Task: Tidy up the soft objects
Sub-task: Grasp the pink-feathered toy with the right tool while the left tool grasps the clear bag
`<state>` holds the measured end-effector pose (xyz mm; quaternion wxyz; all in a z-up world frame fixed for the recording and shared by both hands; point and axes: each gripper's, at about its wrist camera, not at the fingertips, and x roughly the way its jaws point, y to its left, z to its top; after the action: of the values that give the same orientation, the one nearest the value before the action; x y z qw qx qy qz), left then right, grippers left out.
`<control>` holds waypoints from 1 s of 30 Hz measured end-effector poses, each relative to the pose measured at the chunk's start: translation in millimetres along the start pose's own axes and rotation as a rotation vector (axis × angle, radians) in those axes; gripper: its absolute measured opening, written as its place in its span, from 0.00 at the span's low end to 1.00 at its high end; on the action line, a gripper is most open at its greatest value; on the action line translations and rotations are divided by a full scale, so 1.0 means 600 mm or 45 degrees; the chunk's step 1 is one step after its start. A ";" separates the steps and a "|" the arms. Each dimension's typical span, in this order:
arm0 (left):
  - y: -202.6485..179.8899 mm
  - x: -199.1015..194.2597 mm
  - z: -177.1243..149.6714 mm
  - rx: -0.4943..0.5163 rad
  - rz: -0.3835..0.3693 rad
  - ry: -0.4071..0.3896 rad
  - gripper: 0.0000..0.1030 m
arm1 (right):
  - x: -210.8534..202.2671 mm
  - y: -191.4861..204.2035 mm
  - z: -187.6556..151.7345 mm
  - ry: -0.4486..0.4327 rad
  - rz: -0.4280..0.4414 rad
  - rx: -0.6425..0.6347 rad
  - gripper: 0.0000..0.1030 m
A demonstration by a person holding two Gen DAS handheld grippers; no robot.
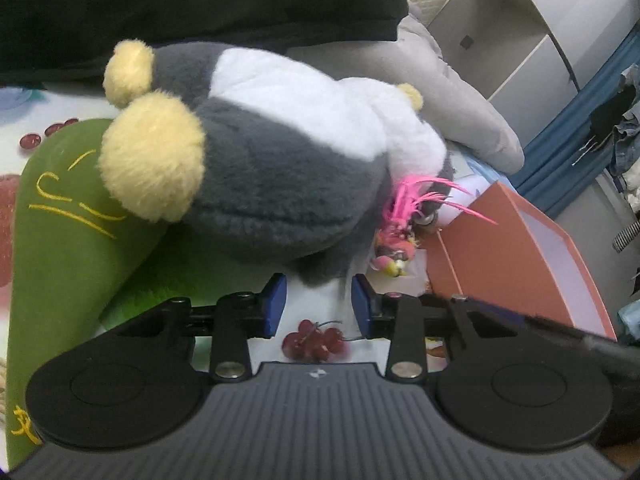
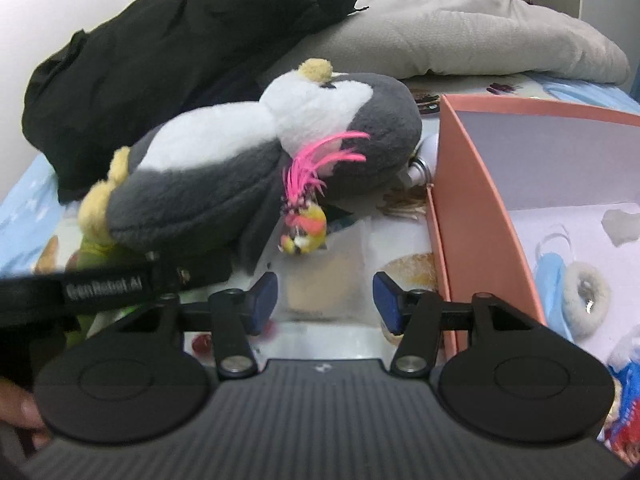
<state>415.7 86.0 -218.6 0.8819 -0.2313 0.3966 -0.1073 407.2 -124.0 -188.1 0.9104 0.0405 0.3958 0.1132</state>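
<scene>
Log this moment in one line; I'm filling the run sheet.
left hand-held gripper: open, at penguin plush | right hand-held gripper: open, empty | orange box: beside plush

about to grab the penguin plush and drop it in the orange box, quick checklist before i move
1. Left gripper open, nothing between the pads: ok.
2. Right gripper open and empty: ok.
3. Penguin plush free, nothing lying on top of it: ok.
4. Pink feather toy separate from the plush: cannot tell.
5. Orange box open, floor space left: ok.
6. Green pillow clear of the plush: not ok, it lies partly under it.
</scene>
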 end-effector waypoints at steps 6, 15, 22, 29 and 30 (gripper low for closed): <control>0.010 0.013 -0.011 -0.016 -0.083 0.023 0.39 | 0.019 -0.007 0.022 -0.016 0.025 0.053 0.54; -0.004 0.062 -0.017 -0.015 -0.146 0.054 0.39 | 0.071 -0.014 0.053 0.032 0.092 0.120 0.48; -0.015 0.080 -0.014 -0.003 -0.114 0.051 0.08 | 0.097 0.003 0.053 0.094 0.078 0.088 0.30; -0.034 0.058 -0.018 0.041 -0.069 0.020 0.02 | 0.063 0.006 0.048 0.064 0.077 0.072 0.30; -0.038 0.052 -0.019 0.049 -0.064 0.019 0.02 | 0.057 0.007 0.049 0.062 0.078 0.067 0.30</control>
<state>427.7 51.2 -234.0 0.8802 -0.2233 0.3951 -0.1387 450.5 -111.5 -191.7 0.8952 0.0739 0.4193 0.1316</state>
